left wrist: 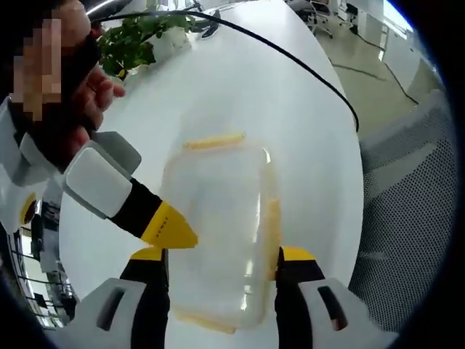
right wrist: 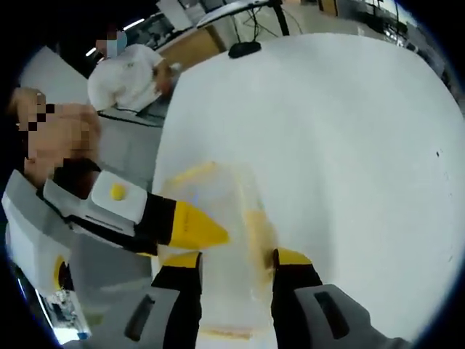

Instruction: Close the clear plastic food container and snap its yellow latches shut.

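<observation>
In the left gripper view we see the clear container (left wrist: 218, 233) lying on the white table (left wrist: 305, 123), its long axis running from 6 toward 12 o'clock, away from the camera. A yellow latch (left wrist: 214, 141) marks its far short end at 12 o'clock, and another latch (left wrist: 272, 222) runs along the side at 3 o'clock. The left gripper (left wrist: 221, 256) has its jaws spread wide, one on each long side; we cannot tell if they touch. The right gripper (left wrist: 168, 227) enters from 9 o'clock, its yellow tip at the container's side. In the right gripper view the container (right wrist: 229, 247) is blurred, its near end cut off between the right gripper's (right wrist: 236, 258) wide jaws, and the left gripper's (right wrist: 192, 225) tip comes in from 9 o'clock. A potted plant (left wrist: 138, 36) stands at 11 o'clock.
</observation>
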A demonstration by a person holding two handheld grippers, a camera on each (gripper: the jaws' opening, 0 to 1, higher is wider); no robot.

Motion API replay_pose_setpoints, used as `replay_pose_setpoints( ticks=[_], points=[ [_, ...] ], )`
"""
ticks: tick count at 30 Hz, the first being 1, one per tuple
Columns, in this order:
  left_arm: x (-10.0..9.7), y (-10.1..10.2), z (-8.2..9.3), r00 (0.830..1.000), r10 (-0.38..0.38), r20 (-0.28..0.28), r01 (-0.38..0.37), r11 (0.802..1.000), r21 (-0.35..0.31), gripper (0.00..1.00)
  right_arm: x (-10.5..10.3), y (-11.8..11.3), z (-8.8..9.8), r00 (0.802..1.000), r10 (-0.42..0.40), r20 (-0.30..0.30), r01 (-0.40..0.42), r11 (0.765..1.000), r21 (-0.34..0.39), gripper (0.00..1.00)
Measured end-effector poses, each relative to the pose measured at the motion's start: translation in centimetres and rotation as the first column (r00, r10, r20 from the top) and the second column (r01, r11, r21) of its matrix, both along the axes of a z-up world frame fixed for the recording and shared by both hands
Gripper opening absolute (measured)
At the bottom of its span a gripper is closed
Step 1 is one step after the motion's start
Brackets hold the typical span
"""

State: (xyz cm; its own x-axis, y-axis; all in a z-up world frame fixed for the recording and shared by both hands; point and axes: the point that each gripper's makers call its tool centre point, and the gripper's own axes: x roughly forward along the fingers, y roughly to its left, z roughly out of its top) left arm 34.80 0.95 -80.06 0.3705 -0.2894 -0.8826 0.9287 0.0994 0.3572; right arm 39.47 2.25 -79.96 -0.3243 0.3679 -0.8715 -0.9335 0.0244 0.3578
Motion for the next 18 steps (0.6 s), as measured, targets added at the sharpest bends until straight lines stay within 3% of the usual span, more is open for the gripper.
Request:
replay_pose_setpoints(
  ticks=[1,2,9,18],
  points=[
    [0.20,0.25,0.05,0.999,0.032,-0.005,-0.032,0.999,-0.032,0.57,0.01,0.20,0.04,1.000,0.005,0.007,-0.005,1.000,0.013,0.37],
    [0.17,0.23,0.04,1.000,0.028,-0.010,-0.028,0.999,-0.039,0.58,-0.02,0.05,0.03,0.999,-0.047,-0.011,0.047,0.999,-0.014,0.37],
    [0.26,0.20,-0.09,1.000,-0.009,0.002,0.008,1.000,0.024,0.60,-0.26,0.45,0.33,0.998,0.061,0.031,-0.062,0.998,0.014,0.37],
    [0.11,0.22,-0.06,1.000,0.003,0.002,-0.003,0.999,0.033,0.59,-0.33,0.52,0.26,0.999,0.050,0.009,-0.050,0.999,-0.010,0.35]
  ],
)
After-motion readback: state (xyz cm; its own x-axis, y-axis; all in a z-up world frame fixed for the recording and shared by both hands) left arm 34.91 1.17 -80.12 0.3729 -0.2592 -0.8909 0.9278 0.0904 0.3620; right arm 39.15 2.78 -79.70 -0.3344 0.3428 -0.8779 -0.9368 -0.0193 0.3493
